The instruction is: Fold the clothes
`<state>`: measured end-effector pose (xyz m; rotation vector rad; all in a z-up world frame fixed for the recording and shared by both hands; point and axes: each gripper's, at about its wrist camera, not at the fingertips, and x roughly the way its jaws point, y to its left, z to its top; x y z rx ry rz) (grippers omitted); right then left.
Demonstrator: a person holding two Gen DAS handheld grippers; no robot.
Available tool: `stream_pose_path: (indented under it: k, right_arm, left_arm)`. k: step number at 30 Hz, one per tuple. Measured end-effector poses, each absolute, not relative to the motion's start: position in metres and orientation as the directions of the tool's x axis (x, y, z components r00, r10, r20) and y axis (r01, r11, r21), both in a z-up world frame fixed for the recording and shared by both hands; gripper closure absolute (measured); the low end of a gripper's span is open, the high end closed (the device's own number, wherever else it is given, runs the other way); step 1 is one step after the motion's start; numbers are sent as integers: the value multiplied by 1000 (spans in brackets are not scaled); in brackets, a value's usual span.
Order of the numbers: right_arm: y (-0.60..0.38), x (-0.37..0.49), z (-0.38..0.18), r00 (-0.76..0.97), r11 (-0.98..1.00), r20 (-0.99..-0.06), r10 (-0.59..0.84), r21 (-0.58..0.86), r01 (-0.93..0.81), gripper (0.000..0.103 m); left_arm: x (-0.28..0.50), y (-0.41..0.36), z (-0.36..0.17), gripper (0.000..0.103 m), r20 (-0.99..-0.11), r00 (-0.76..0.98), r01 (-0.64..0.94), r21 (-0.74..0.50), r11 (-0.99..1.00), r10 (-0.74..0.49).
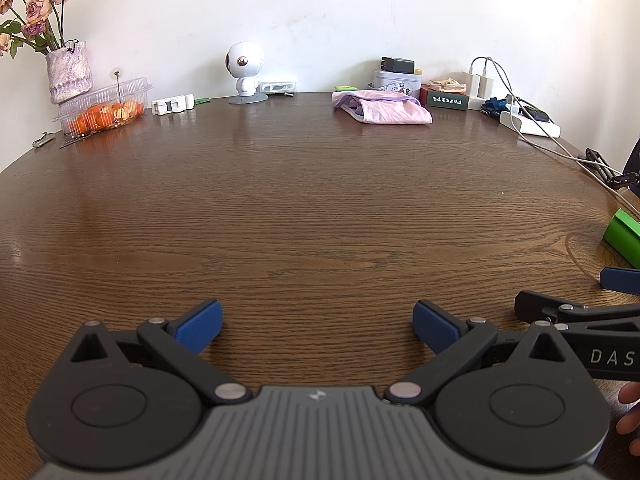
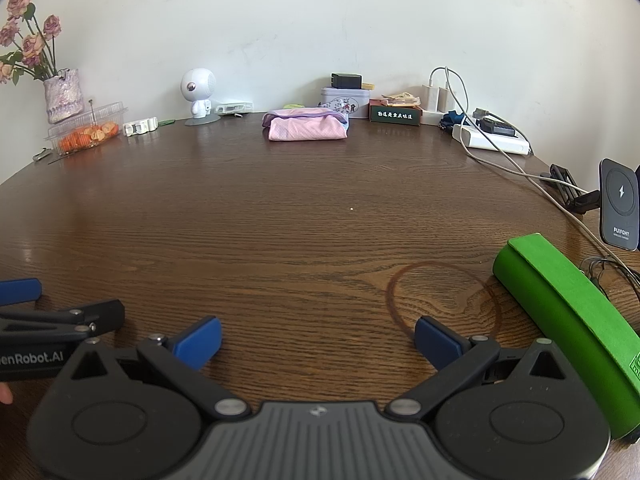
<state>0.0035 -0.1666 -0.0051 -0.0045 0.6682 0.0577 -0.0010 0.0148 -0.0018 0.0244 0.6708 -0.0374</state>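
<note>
A pink garment [image 1: 382,108] lies folded into a small bundle at the far side of the brown wooden table [image 1: 300,208]; it also shows in the right wrist view [image 2: 307,125]. My left gripper [image 1: 317,326] is open and empty, low over the table's near edge, far from the garment. My right gripper [image 2: 318,340] is open and empty too, beside the left one. Each gripper shows at the edge of the other's view.
Along the far wall stand a vase of dried roses [image 1: 68,72], a plastic box of orange fruit [image 1: 104,110], a white round speaker [image 1: 245,72], a tin [image 1: 396,78], chargers and a power strip [image 2: 490,140]. A green case [image 2: 568,320] and a phone stand [image 2: 619,204] sit at the right.
</note>
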Motion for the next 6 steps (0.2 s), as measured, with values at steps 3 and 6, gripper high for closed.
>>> stream_pose_path:
  k: [3, 6]
  right_arm:
    - [-167, 4, -5, 783, 998, -619, 52, 14, -55, 0]
    - [-167, 4, -5, 783, 998, -619, 52, 14, -56, 0]
  left_arm:
    - [-1, 15, -2, 1, -622, 783, 43, 11, 999, -26]
    - [-1, 15, -2, 1, -622, 783, 43, 13, 999, -25]
